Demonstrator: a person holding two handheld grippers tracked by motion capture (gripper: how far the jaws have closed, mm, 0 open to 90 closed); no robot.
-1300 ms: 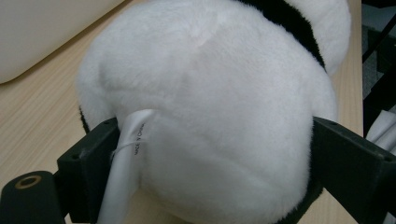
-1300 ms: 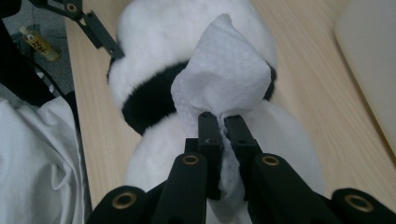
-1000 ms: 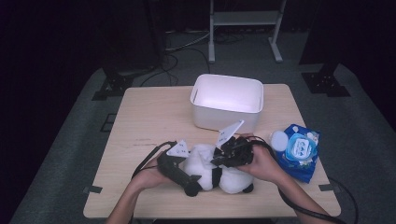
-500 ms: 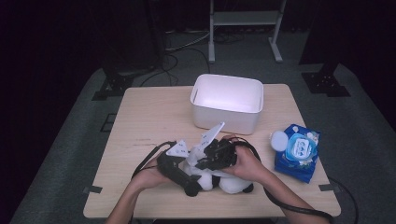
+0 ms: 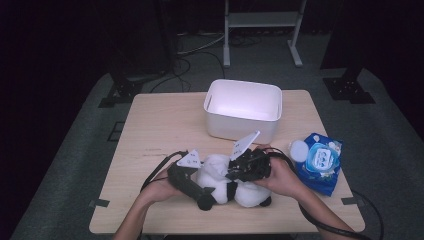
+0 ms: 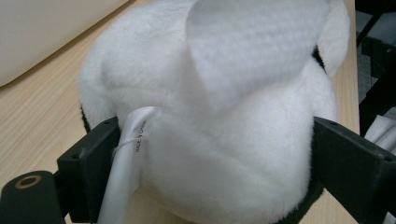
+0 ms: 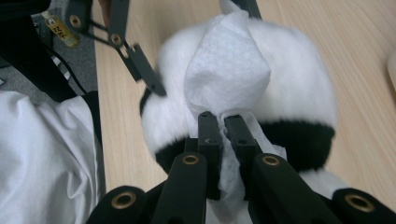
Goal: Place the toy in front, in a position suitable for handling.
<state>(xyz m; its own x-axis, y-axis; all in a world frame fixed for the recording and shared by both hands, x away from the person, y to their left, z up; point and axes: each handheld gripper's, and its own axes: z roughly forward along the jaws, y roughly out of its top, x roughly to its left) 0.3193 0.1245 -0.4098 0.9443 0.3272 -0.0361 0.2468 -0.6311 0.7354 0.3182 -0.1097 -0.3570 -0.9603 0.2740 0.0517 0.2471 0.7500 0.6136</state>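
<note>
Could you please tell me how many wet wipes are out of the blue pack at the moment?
1 that I can see: the wipe draped over the plush toy, pinched by the right gripper. Others may be hidden inside the blue pack.

The high view looks forward and down from above the person's side, taking in the whole table [image 5: 150,130], a white tub [image 5: 243,110] at its far edge and the floor beyond. The left gripper view sits low and very close behind a plush toy [image 6: 210,116] — table grain runs past on its left. The right gripper view looks down along its own jaws at the same plush toy [image 7: 299,84] from close above — all three views share it.
</note>
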